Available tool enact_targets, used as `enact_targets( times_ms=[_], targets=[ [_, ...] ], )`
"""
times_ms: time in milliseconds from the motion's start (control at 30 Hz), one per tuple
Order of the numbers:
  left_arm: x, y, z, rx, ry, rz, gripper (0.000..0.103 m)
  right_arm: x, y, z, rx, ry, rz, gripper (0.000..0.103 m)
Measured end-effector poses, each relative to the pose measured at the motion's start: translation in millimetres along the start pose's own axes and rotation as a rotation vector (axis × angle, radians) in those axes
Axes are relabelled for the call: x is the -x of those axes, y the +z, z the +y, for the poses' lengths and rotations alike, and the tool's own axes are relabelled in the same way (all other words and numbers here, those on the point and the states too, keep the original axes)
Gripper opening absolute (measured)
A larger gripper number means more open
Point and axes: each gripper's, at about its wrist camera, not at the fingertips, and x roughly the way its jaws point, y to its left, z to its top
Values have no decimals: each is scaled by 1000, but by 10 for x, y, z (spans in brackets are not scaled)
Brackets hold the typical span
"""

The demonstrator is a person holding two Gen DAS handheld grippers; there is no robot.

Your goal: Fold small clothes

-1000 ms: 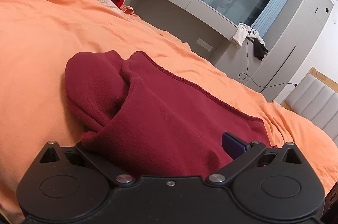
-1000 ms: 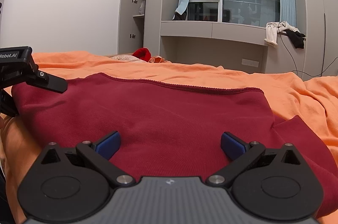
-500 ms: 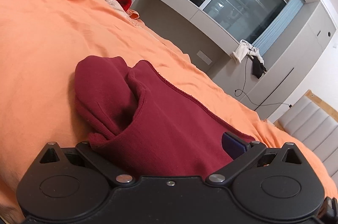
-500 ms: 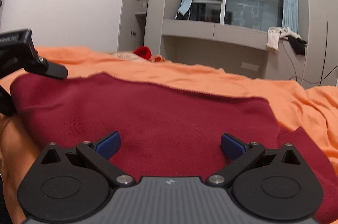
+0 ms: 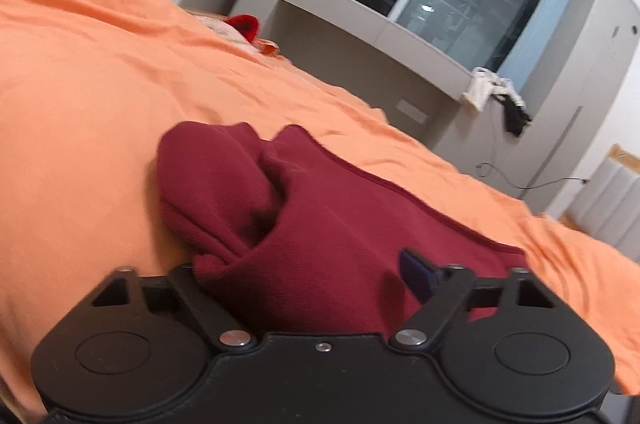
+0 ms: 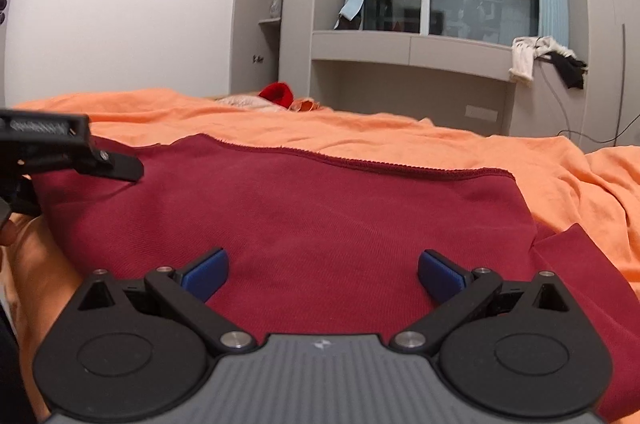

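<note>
A dark red garment [image 6: 320, 216] lies spread on the orange bed cover [image 6: 400, 136]. Its left edge is bunched into a fold [image 5: 224, 192] in the left wrist view. My left gripper [image 5: 312, 276] is open, with the red cloth lying between its jaws; the left finger is hidden under the cloth and the blue right pad [image 5: 416, 272] shows. My right gripper [image 6: 322, 274] is open and empty, low over the near part of the garment, both blue pads wide apart. The left gripper also shows at the garment's left edge in the right wrist view [image 6: 80, 152].
A small bright red item [image 6: 278, 94] and pale cloth lie at the bed's far side. Grey cabinets and a window shelf [image 6: 408, 48] stand behind the bed, with white and black clothes [image 6: 544, 58] hanging there. A padded headboard [image 5: 608, 208] is at the right.
The left gripper has lifted and tilted a little with the cloth's left edge, so the bunched fold stands higher. The right gripper has risen slightly; its jaws stay wide.
</note>
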Motion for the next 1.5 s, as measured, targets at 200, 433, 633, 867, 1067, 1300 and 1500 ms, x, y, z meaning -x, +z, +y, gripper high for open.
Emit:
enact_targets(
  times_ms=[200,433,633,867,1067,1300,1500],
  targets=[
    [-55,77,-31,-36,50,-6,34,107,-14,-108,6,27,6,103],
    [-82,257,-363,-141,21,-45,15,382,22,-311,6,13,-8,103],
    [-54,453,-1001,-301,-36,-91,14,710,112,-553,-38,-145,-58,103],
    [-20,358,-1945,-505,-160,-97,13,1069,229,-1272,-256,-286,-124,103],
    [-27,-157,-2599,-677,-278,-39,13,1246,179,-1852,-381,-367,-129,103],
    [-75,-937,-2793,-918,-285,78,17,1164,-63,-2362,-555,-379,-30,103],
    [-4,-1102,-2764,-995,-303,78,39,1040,-232,-2536,-684,-325,53,103]
  ],
)
